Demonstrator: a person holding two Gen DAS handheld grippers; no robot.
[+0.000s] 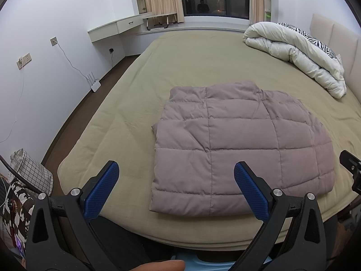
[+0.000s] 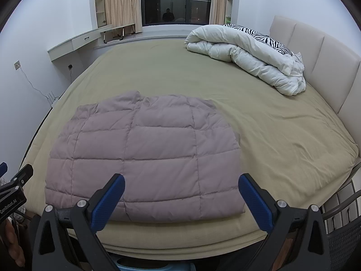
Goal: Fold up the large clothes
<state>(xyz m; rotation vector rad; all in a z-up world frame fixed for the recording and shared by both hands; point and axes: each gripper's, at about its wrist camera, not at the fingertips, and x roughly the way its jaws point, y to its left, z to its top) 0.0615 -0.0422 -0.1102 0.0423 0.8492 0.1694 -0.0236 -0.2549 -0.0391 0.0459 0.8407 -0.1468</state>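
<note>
A mauve quilted down jacket [image 1: 239, 149] lies folded into a rough rectangle on the olive bed sheet [image 1: 180, 67], near the bed's front edge. In the right wrist view the same jacket [image 2: 144, 158] fills the lower left. My left gripper [image 1: 176, 176] hovers open above the jacket's near left corner, its blue pads empty. My right gripper [image 2: 181, 188] hangs open over the jacket's near right corner, nothing between its fingers. The other gripper's body [image 2: 13, 192] shows at the left edge of the right wrist view.
A bunched white duvet [image 2: 248, 54] with a zebra pillow [image 2: 266, 38] lies at the far right by the padded headboard [image 2: 315, 67]. A checked bag [image 1: 31, 171] stands on the floor left of the bed. A router [image 1: 94, 83] sits by the wall.
</note>
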